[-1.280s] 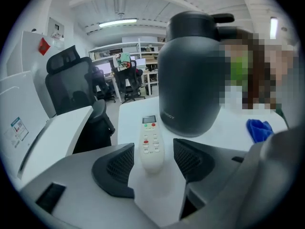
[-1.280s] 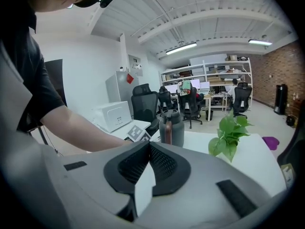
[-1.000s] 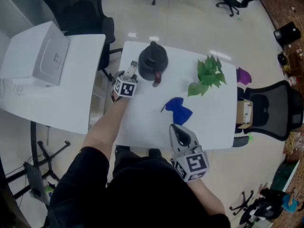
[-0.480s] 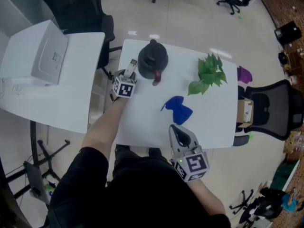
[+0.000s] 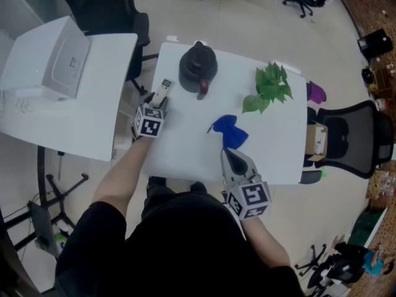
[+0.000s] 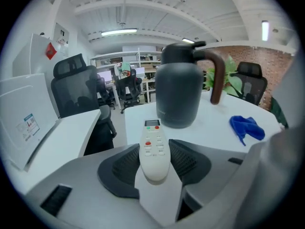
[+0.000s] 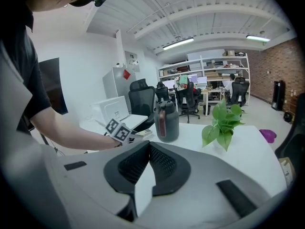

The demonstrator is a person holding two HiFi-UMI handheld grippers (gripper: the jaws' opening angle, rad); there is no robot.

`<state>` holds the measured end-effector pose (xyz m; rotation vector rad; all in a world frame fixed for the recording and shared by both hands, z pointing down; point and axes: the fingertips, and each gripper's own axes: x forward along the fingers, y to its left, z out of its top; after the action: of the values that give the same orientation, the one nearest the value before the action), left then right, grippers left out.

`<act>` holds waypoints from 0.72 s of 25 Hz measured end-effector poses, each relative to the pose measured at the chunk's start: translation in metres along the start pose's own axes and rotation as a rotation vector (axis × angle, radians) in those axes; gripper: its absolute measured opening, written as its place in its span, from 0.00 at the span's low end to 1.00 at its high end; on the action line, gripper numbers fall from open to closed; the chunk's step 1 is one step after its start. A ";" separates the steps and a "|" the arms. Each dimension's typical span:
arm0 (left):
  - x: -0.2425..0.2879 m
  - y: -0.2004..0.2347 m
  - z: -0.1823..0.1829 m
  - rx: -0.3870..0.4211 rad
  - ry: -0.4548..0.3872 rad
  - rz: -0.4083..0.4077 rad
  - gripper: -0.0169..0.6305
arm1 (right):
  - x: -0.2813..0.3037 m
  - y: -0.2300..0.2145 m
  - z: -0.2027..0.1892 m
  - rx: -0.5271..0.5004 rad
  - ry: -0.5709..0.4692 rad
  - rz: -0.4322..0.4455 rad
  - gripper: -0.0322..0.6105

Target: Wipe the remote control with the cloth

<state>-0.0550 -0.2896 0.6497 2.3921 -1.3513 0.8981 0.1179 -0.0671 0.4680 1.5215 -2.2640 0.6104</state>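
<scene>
The white remote control (image 6: 153, 146) lies lengthwise between the pads of my left gripper (image 6: 155, 159), which is shut on its near end. In the head view this gripper (image 5: 156, 102) holds the remote control (image 5: 162, 91) at the left edge of the white table (image 5: 185, 147). The blue cloth (image 5: 228, 131) lies crumpled near the table's middle and also shows as a blue cloth (image 6: 247, 127) at the right of the left gripper view. My right gripper (image 5: 228, 154) hovers just short of the cloth, shut with nothing in it; its pads meet (image 7: 148, 163).
A dark kettle (image 5: 198, 68) with a brown handle stands at the table's far side, just beyond the remote. A green plant (image 5: 269, 88) lies far right. A second white table (image 5: 93, 104) with a white box (image 5: 46, 67) stands at the left. Office chairs ring the tables.
My left gripper has closed on the remote and drawn it slightly back toward the table's left edge. The right gripper has stayed shut near the cloth.
</scene>
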 end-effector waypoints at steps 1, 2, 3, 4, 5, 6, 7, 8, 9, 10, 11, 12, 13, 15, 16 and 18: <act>-0.014 -0.004 0.001 0.016 -0.016 -0.009 0.33 | 0.002 -0.005 -0.004 0.001 0.011 -0.013 0.06; -0.029 -0.009 0.001 0.033 -0.030 -0.019 0.33 | 0.004 -0.011 -0.009 0.000 0.024 -0.025 0.06; -0.046 -0.014 0.002 0.049 -0.043 -0.029 0.33 | 0.007 -0.018 -0.016 -0.005 0.039 -0.039 0.07; -0.062 -0.020 0.003 0.063 -0.057 -0.041 0.33 | 0.010 -0.027 -0.025 -0.014 0.057 -0.055 0.06; -0.077 -0.028 0.004 0.075 -0.072 -0.055 0.33 | 0.014 -0.036 -0.034 -0.024 0.077 -0.071 0.06; -0.092 -0.036 0.006 0.089 -0.087 -0.071 0.33 | 0.018 -0.046 -0.043 -0.032 0.099 -0.086 0.07; -0.107 -0.045 0.008 0.103 -0.103 -0.087 0.33 | 0.023 -0.055 -0.052 -0.040 0.124 -0.099 0.07; -0.121 -0.054 0.011 0.118 -0.119 -0.102 0.33 | 0.029 -0.063 -0.060 -0.050 0.148 -0.108 0.12; -0.133 -0.063 0.014 0.132 -0.134 -0.117 0.33 | 0.035 -0.071 -0.066 -0.064 0.171 -0.117 0.16; -0.145 -0.071 0.017 0.146 -0.150 -0.130 0.33 | 0.041 -0.078 -0.072 -0.082 0.192 -0.125 0.17; -0.156 -0.079 0.020 0.159 -0.163 -0.140 0.33 | 0.048 -0.084 -0.077 -0.105 0.210 -0.135 0.21; -0.166 -0.086 0.023 0.171 -0.176 -0.150 0.33 | 0.055 -0.089 -0.083 -0.130 0.230 -0.144 0.25; -0.175 -0.092 0.026 0.183 -0.188 -0.158 0.33 | 0.062 -0.095 -0.089 -0.154 0.253 -0.154 0.29; -0.190 -0.103 0.033 0.215 -0.210 -0.174 0.33 | 0.077 -0.107 -0.101 -0.199 0.302 -0.166 0.34; -0.197 -0.108 0.037 0.236 -0.221 -0.183 0.33 | 0.085 -0.112 -0.107 -0.220 0.329 -0.169 0.35; -0.209 -0.118 0.045 0.282 -0.239 -0.193 0.33 | 0.099 -0.124 -0.121 -0.264 0.392 -0.173 0.38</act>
<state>-0.0176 -0.1051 0.4944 2.8659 -1.1024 0.8180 0.2021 -0.1212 0.6402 1.3184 -1.8165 0.4870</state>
